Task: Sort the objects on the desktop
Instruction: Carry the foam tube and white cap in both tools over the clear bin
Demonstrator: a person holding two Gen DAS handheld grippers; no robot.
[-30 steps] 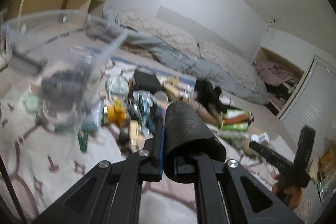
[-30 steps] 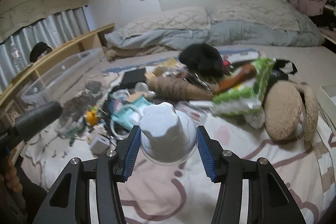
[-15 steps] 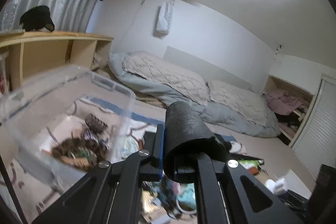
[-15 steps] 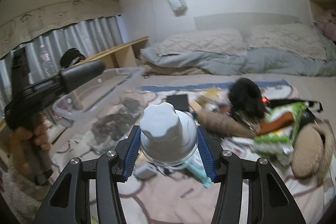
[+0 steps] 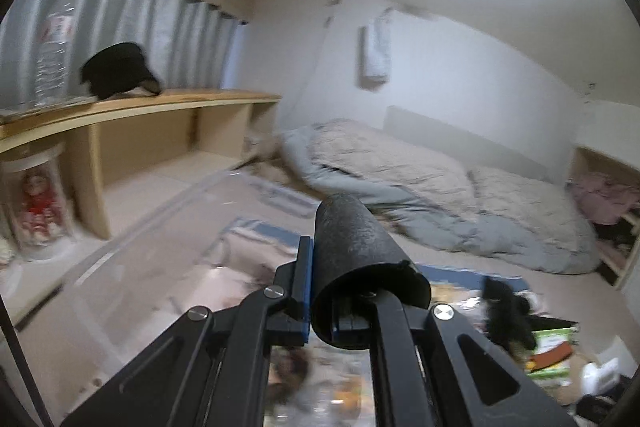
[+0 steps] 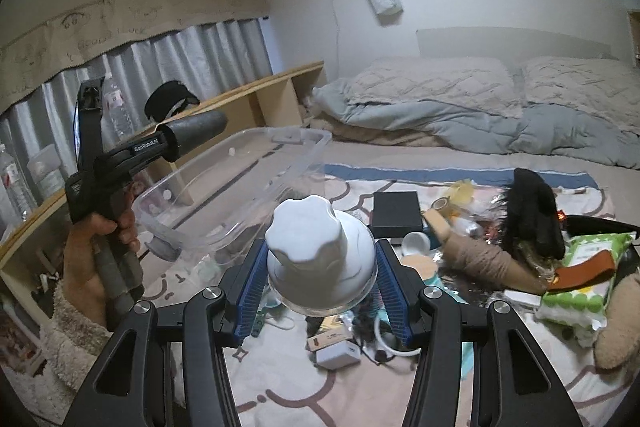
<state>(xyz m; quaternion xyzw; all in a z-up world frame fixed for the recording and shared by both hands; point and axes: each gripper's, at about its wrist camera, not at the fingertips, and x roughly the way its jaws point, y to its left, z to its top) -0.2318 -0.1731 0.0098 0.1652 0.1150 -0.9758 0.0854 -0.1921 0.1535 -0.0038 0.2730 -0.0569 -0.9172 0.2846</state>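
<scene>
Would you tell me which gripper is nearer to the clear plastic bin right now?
Left. The left gripper hovers over the clear plastic bin, near its rim. The right gripper, clamped on a white lid, sits short of the bin's near side.

Wooden shelf (image 5: 168,107) along the curtained (image 6: 224,55) wall carries a black cap (image 5: 116,75) and a clear bottle (image 5: 52,63). Grey quilt (image 6: 460,115) lies bunched at the far wall. A doll (image 5: 36,203) stands under the shelf.
</scene>
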